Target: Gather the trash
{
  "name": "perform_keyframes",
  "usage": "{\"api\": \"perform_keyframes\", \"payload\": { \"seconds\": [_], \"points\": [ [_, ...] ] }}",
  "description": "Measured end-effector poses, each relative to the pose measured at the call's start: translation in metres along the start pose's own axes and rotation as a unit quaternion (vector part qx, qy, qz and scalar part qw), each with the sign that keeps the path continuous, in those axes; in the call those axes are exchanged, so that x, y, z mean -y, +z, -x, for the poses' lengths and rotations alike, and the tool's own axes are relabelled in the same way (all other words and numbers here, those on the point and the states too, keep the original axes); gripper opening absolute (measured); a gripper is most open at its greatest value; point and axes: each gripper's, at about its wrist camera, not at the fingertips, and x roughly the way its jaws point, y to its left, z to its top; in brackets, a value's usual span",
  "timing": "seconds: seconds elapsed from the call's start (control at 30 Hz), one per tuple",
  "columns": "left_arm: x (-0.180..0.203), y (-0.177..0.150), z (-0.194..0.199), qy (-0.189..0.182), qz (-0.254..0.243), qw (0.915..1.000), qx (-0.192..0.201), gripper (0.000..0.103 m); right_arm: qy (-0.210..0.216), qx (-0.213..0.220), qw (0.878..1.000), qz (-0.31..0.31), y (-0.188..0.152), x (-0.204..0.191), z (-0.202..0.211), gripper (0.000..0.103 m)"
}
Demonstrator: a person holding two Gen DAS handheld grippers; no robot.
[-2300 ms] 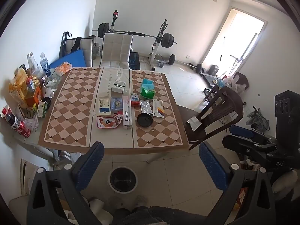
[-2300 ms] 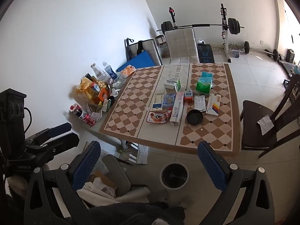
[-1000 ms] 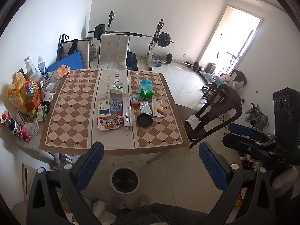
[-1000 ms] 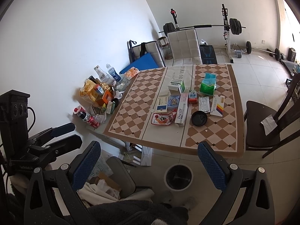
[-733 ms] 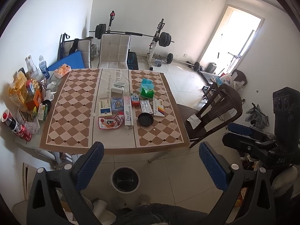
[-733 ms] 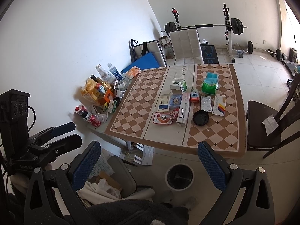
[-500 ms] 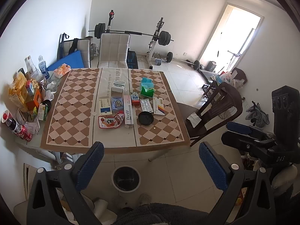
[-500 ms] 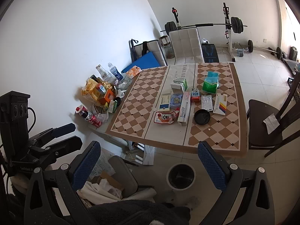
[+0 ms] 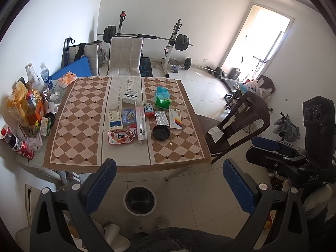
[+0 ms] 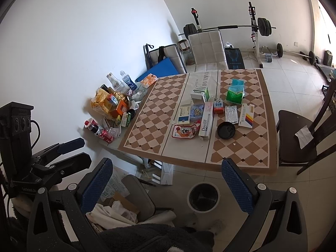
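Both claws hang in the air, back from the table. The left gripper is wide open and holds nothing. The right gripper is wide open too. The trash sits in the middle of the table: a red snack bag, a long white box, and a black lid. A round bin stands on the floor below the table's near edge.

Flat packets and boxes litter the table; bin seemingly empty.
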Motion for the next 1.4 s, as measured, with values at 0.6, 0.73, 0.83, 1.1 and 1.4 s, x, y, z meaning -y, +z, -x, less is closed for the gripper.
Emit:
{"api": "perform_keyframes", "payload": {
  "seconds": [0.6,0.73,0.83,1.1,1.4],
  "points": [
    [0.009,-0.001,-0.002,0.000,-0.003,1.0000,-0.003,0.103,0.000,0.000,1.000,-0.001,0.001,0.003,0.000,0.103],
    [0.012,0.002,-0.005,-0.004,-0.004,1.0000,-0.006,0.103,0.000,-0.001,1.000,-0.001,0.000,0.003,-0.001,0.103],
    [0.010,0.005,-0.008,-0.006,-0.008,0.9999,-0.010,0.103,-0.001,0.000,1.000,-0.002,0.000,0.004,-0.002,0.103],
    [-0.023,0.014,-0.064,0.138,-0.036,0.9895,-0.025,0.103,-0.047,-0.001,0.997,-0.064,0.001,0.030,-0.024,0.103],
    [-0.085,0.029,-0.192,0.225,0.009,0.9680,-0.111,0.103,-0.152,-0.040,0.974,-0.161,0.023,0.124,-0.113,0.103]
  ]
}}
